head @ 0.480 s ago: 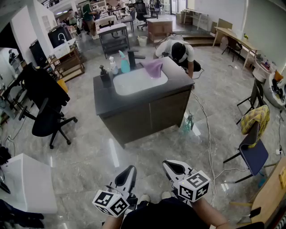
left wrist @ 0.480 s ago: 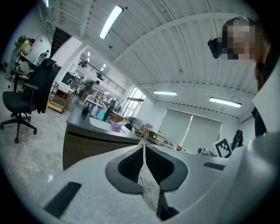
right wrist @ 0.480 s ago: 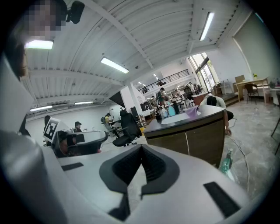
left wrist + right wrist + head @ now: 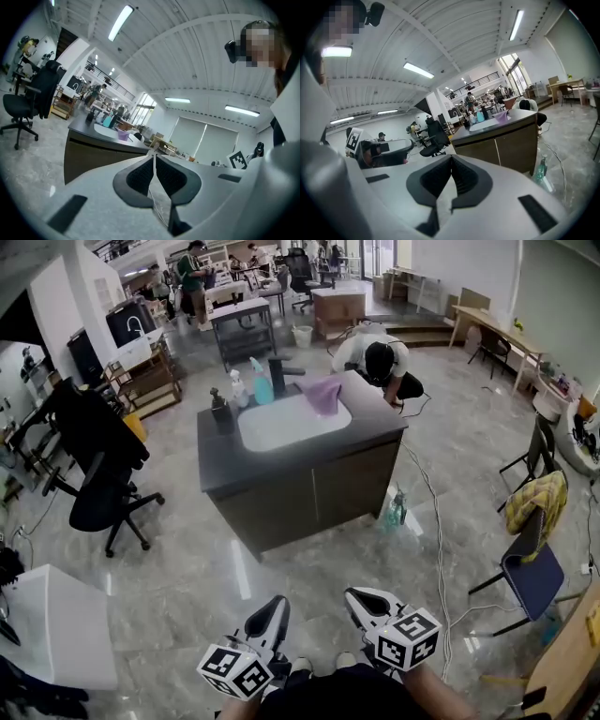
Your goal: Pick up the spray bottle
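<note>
Left gripper (image 4: pixel 277 604) and right gripper (image 4: pixel 352 596) — both pressed together, empty. Well ahead, the spray bottle (image 4: pixel 239 388) stands beside the basin (image 4: pixel 281 423) in the worktop (image 4: pixel 220 463).

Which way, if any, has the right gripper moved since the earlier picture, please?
No. The right gripper keeps its spot relative to the sink cabinet; both slid slightly down the head view together.

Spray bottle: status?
Left hand-held gripper and right hand-held gripper shut, empty. Spray bottle on counter, untouched. Green bottle on floor beside counter. Person crouched behind counter.
</note>
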The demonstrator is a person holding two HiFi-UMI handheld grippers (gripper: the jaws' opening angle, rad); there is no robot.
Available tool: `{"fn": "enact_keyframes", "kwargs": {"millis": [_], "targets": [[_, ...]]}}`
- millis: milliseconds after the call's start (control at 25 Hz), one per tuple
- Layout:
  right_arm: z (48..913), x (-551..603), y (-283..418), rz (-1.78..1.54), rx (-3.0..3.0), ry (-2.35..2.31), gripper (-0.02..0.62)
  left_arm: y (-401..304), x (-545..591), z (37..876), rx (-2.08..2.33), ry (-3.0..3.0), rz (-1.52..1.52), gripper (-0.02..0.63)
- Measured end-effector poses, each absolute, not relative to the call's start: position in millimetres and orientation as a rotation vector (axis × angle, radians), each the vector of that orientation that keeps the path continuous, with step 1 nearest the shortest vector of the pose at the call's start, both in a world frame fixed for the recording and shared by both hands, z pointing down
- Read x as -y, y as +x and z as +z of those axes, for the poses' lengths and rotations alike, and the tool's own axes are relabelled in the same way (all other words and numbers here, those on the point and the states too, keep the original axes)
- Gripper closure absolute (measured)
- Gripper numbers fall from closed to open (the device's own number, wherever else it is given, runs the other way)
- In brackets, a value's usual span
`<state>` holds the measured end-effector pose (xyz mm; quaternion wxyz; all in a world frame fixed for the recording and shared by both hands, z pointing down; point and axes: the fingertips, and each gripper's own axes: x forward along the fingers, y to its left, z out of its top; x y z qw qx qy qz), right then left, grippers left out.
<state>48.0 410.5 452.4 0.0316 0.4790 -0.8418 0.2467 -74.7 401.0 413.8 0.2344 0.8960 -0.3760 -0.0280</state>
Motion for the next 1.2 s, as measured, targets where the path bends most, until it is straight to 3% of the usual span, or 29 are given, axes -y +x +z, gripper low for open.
{"fn": "enact_keyframes", "kwargs": {"millis": [560, 1200], "targets": [[474.8, -397.4, 106.7, 0.812, 2.550, 1.431, 0.589, -13.3, -387.0, 422.5, 1.033, 2.445, -0.081, 0.588], [482.6, -335.9, 99.2, 0.825, 2.558, 1.351, 0.589, -20.5, -332.2, 431.2, 1.084, 2.400, -0.069, 0.586]]}}
